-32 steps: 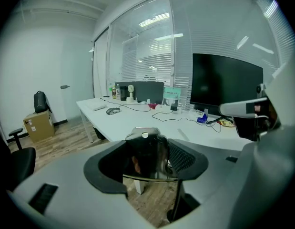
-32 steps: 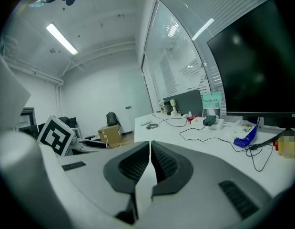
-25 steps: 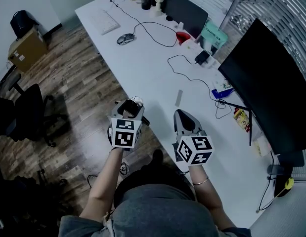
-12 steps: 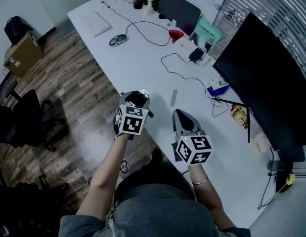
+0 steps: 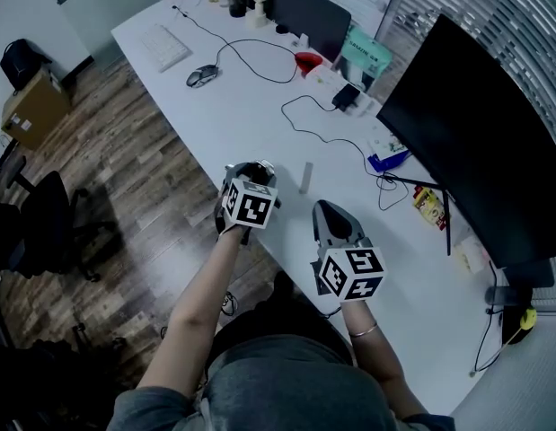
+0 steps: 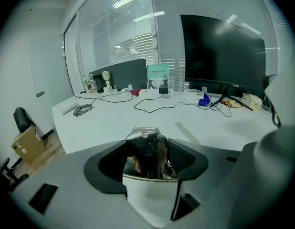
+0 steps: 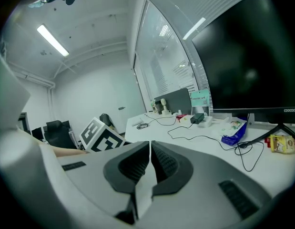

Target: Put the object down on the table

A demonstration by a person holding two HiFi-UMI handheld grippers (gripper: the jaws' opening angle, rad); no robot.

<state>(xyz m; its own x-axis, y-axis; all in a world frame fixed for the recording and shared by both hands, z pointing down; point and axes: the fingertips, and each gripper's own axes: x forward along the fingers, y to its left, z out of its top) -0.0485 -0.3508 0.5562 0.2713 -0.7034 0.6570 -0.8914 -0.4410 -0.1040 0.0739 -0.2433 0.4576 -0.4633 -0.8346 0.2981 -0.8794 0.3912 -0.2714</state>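
My left gripper [image 5: 251, 172] hovers over the near edge of the white table [image 5: 260, 106]. It is shut on a small dark object with a silvery top [image 6: 146, 143], which fills the gap between the black pads and sticks up past them. In the head view only a pale tip of the object [image 5: 265, 164] shows beyond the marker cube. My right gripper [image 5: 328, 214] is to its right, also above the table's near edge, and its jaws [image 7: 150, 159] are shut together with nothing between them.
A thin grey strip [image 5: 305, 176] lies on the table just beyond the left gripper. A black cable [image 5: 324, 126] snakes across the middle. A big dark monitor [image 5: 466, 142] stands at the right, with a blue packet [image 5: 383, 162] beside it. Mouse [image 5: 202, 76] and keyboard [image 5: 163, 47] lie far left.
My left gripper has moved forward and to the right, from beside the table's edge to over it, still holding the object. The right gripper has stayed put.
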